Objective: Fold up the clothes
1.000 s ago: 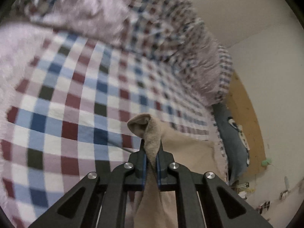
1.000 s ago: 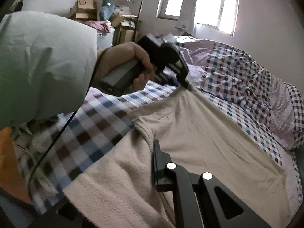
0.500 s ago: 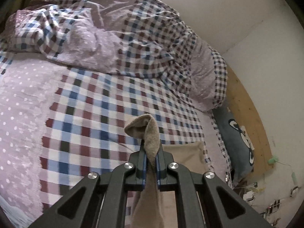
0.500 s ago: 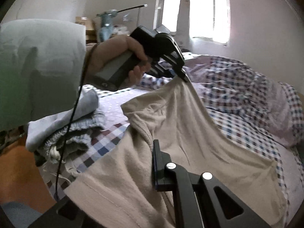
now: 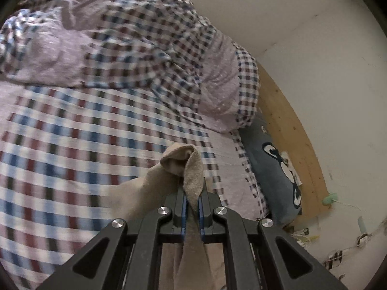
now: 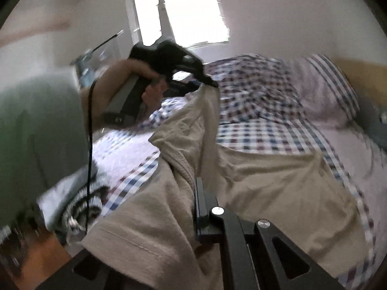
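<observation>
Left wrist: my left gripper [image 5: 191,201] pinches a bunched edge of the beige shirt [image 5: 193,171] above the checked bed [image 5: 60,133]. Right wrist: my right gripper [image 6: 200,207] clamps its collar side; the shirt hangs lifted. Next I'd spread it taut, then lay it flat.

My left gripper [image 5: 191,201] is matte black with blue pads and four round silver screws on its linkage arms. From my right wrist view, a pale green sleeve [image 6: 36,130] covers the arm, and a thin black cable [image 6: 89,145] trails from the grey handle [image 6: 125,96].
</observation>
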A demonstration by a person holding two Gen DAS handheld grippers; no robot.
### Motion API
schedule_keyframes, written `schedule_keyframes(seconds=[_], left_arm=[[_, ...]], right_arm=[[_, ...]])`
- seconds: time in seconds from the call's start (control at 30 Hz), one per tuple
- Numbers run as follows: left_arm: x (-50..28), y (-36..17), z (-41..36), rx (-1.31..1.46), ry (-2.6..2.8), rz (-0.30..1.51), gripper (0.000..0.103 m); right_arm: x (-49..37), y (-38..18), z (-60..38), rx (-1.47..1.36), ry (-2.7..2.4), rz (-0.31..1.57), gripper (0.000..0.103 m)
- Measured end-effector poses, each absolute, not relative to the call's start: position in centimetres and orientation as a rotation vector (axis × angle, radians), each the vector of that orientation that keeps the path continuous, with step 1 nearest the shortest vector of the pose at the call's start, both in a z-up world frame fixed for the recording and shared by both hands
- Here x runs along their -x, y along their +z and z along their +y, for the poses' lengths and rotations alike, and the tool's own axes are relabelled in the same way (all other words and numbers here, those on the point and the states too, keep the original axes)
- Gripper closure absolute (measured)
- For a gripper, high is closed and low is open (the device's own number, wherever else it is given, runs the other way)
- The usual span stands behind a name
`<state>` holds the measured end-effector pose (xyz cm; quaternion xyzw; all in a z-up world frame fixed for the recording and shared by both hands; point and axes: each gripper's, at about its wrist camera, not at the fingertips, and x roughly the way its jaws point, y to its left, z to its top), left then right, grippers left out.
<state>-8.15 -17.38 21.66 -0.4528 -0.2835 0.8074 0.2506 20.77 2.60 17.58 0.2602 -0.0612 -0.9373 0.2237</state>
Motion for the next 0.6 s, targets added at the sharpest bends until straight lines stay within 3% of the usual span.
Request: schedule_keyframes(seconds=[0.6], left_arm=[[18.1, 8.2, 8.2, 1.545, 2.056, -0.668, 0.097]], right_arm=[[-16.2, 8.4, 24.0, -1.047, -2.720, -0.698, 0.101]])
